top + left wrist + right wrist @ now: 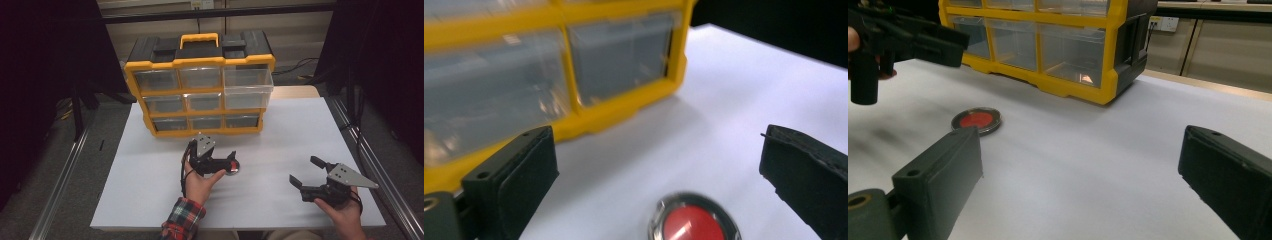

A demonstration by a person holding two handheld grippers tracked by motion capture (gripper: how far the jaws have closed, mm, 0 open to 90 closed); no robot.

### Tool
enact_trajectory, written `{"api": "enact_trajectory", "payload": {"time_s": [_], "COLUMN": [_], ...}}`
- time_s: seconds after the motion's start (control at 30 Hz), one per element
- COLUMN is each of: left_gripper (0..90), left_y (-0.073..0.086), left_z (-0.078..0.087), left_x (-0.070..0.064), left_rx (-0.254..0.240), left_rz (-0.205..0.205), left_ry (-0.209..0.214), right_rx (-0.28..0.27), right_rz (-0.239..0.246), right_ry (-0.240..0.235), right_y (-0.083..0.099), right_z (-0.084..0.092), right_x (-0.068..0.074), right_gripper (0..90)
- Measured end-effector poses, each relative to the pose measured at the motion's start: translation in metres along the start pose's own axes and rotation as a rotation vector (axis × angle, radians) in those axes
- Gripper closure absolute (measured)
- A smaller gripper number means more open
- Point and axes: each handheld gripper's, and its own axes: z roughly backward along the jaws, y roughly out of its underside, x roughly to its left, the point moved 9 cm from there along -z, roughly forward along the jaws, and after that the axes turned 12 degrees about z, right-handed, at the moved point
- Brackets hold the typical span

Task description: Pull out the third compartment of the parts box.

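Disc (694, 222), red with a metal rim, lies flat on the table (280, 130) between the left gripper's (226, 162) spread jaws, untouched. Right gripper (305, 174), also released and empty, hovers well apart from it.

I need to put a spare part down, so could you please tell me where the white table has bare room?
The white table is bare left of the left tool, and also between the small round red disc with a metal rim and the right tool. It is crowded along the front of the yellow drawer organiser with clear drawers.
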Motion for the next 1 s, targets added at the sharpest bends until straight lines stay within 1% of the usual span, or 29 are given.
{"api": "enact_trajectory", "payload": {"time_s": [0.03,0.07,0.1,0.13,0.17,0.3,0.33,0.4,0.47,0.5,0.53,0.6,0.67,0.7,0.73,0.8,0.83,0.87,0.9,0.93,0.97,1.0], "left_gripper": [2.3,2.0,2.7,2.7,2.8,3.5,3.5,4.2,5.0,5.1,5.3,6.0,6.7,7.3,8.3,10.5,12.2,13.6,15.2,16.4,16.6,17.4], "left_y": [0.004,0.008,0.01,0.013,0.016,0.026,0.027,0.031,0.035,0.036,0.039,0.043,0.045,0.047,0.048,0.048,0.048,0.049,0.05,0.049,0.05,0.052], "left_z": [-0.001,-0.003,-0.004,-0.005,-0.006,-0.009,-0.01,-0.012,-0.014,-0.015,-0.016,-0.018,-0.02,-0.02,-0.021,-0.022,-0.023,-0.023,-0.024,-0.026,-0.026,-0.026], "left_x": [0.0,0.0,0.0,-0.001,-0.001,-0.003,-0.004,-0.005,-0.006,-0.006,-0.007,-0.007,-0.007,-0.007,-0.007,-0.009,-0.011,-0.011,-0.011,-0.013,-0.013,-0.012], "left_rx": [0.018,0.028,0.035,0.053,0.06,0.118,0.124,0.148,0.169,0.181,0.196,0.221,0.234,0.252,0.261,0.269,0.262,0.283,0.291,0.28,0.291,0.315], "left_rz": [-0.001,-0.001,-0.01,-0.014,-0.014,-0.048,-0.046,-0.055,-0.066,-0.072,-0.068,-0.07,-0.076,-0.09,-0.092,-0.095,-0.092,-0.11,-0.124,-0.105,-0.108,-0.12], "left_ry": [-0.01,0.01,0.008,0.012,0.025,0.051,0.056,0.068,0.078,0.075,0.086,0.083,0.105,0.103,0.11,0.12,0.13,0.139,0.146,0.148,0.156,0.152], "right_rx": [-0.001,-0.001,0.001,-0.001,-0.001,-0.001,-0.001,0.0,-0.003,-0.003,-0.003,0.0,0.002,0.002,0.001,0.002,0.002,0.002,0.002,0.002,0.002,0.001], "right_rz": [0.0,0.0,-0.003,-0.002,-0.001,-0.001,-0.003,-0.002,-0.002,-0.002,-0.004,-0.002,0.0,0.0,0.0,0.0,0.001,0.001,-0.002,0.0,0.001,-0.003], "right_ry": [0.001,0.001,0.001,0.0,0.001,0.002,0.001,0.002,-0.001,-0.003,-0.001,0.0,0.0,-0.001,0.002,0.0,0.0,0.0,0.002,0.0,0.0,0.002], "right_y": [0.0,0.0,0.0,0.0,0.0,0.0,0.0,0.0,0.0,0.0,0.0,0.0,0.0,0.0,0.0,0.0,0.001,0.001,0.001,0.001,0.001,0.0], "right_z": [0.0,0.0,0.0,0.0,0.0,0.0,0.0,0.0,-0.001,-0.001,-0.001,-0.001,0.0,0.0,-0.001,0.0,-0.001,-0.001,-0.001,-0.001,0.0,0.0], "right_x": [0.0,0.0,0.0,0.0,0.0,0.0,0.001,0.0,0.001,0.001,0.001,0.0,0.0,0.0,0.0,0.0,0.0,0.0,0.0,0.0,0.0,0.0], "right_gripper": [3.4,3.4,3.4,3.4,3.4,3.4,3.5,3.4,3.5,3.4,3.4,3.5,3.4,3.4,3.4,3.5,3.4,3.5,3.4,3.4,3.4,3.5]}}
